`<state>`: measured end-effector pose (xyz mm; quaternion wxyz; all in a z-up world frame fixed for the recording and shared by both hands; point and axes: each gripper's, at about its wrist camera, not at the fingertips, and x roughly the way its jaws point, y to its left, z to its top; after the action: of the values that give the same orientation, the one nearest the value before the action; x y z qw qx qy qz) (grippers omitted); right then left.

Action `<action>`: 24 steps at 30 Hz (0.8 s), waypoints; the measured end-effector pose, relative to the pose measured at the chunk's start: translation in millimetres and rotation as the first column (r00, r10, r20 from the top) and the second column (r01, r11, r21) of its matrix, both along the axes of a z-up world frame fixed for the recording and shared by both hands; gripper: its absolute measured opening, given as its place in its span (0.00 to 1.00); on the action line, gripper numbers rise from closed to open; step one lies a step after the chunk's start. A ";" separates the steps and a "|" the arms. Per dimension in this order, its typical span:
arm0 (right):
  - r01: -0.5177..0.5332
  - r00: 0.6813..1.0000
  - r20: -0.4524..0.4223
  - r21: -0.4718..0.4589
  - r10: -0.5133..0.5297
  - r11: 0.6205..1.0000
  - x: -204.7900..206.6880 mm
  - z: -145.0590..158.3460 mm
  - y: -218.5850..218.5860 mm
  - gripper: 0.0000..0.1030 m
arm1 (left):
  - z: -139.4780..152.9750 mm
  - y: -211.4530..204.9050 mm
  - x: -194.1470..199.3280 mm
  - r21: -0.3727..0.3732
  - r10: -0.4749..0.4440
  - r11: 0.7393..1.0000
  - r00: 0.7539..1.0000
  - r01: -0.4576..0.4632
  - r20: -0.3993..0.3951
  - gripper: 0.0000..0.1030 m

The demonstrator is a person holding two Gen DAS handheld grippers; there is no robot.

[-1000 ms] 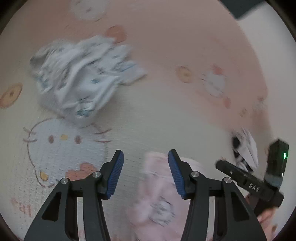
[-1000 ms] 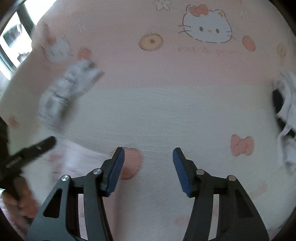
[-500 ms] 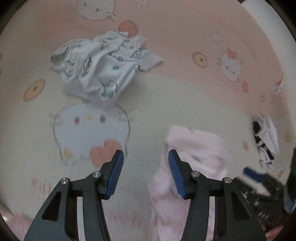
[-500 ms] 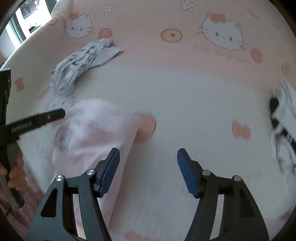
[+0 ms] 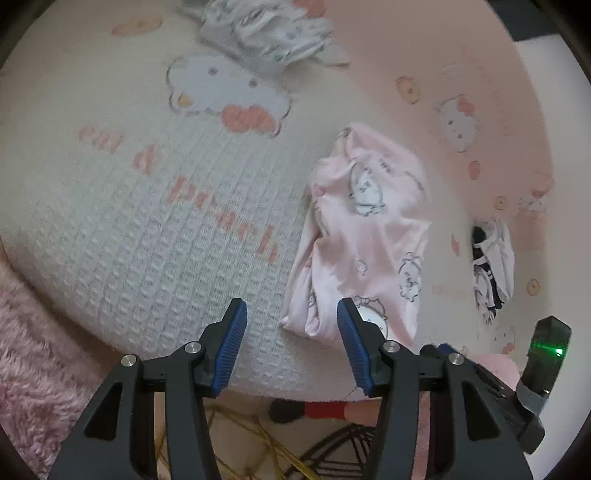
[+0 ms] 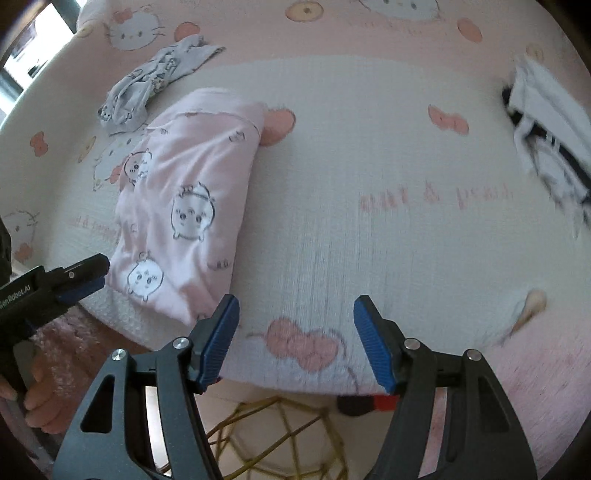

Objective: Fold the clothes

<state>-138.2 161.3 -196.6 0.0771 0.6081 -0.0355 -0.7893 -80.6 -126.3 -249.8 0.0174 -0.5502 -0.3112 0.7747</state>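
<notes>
Pink garment (image 5: 369, 236): lies bunched on the cartoon-print blanket (image 5: 155, 229), at its near edge.
Left gripper (image 5: 291, 345): fingers wide, empty, just off that edge.
Right gripper (image 6: 295, 341): fingers wide, empty, beside the garment.

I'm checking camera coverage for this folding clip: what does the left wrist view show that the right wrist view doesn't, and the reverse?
Only the left wrist view shows the right gripper's body with a green light and a pink fluffy rug at lower left.

Only the right wrist view shows a bright window at upper left and the hand holding the left gripper.

Both show the pink garment near the bed's edge, the grey printed garment, the black-and-white garment, the cartoon-cat blanket, and open fingers holding nothing.
</notes>
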 end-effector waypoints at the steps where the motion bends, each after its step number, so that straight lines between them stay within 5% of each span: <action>1: -0.003 1.000 0.004 0.006 0.002 1.000 1.4 -2.1 -0.4 0.64 | 0.4 2.5 -2.8 -0.005 -0.011 1.000 1.000 0.011 -0.007 0.33; 6: -0.109 0.994 -0.023 0.065 0.111 0.992 12.2 -2.3 -18.9 0.64 | -1.1 21.9 -16.1 -0.005 -0.084 0.996 0.996 0.084 -0.031 0.29; 12: -0.250 0.961 -0.092 0.122 0.261 0.961 19.9 -6.6 -54.1 0.66 | -5.2 52.8 -34.3 -0.163 -0.172 0.972 0.985 0.168 -0.013 0.29; 15: -0.239 0.962 -0.089 0.174 0.257 0.955 22.1 -21.4 -66.4 0.64 | -7.4 59.7 -41.3 -0.265 -0.183 0.948 0.983 0.175 -0.006 0.32; 20: -0.211 0.968 -0.086 0.218 0.234 0.953 25.6 -23.3 -59.8 0.64 | 0.7 50.8 -38.5 -0.256 -0.158 0.956 0.987 0.146 -0.028 0.34; 23: -0.161 0.979 -0.054 0.378 0.195 0.912 32.3 -28.0 -41.7 0.59 | 5.6 45.5 -36.8 -0.250 -0.143 0.960 0.989 0.128 -0.041 0.34; 24: -0.136 0.985 -0.063 0.301 0.162 0.944 31.5 -21.8 -32.1 0.59 | 7.3 43.7 -36.2 -0.248 -0.138 0.961 0.989 0.123 -0.046 0.34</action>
<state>-106.8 129.2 -218.4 0.0463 0.5789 0.1322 -0.8033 -116.8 -82.6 -242.6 0.0101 -0.5429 -0.1757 0.8211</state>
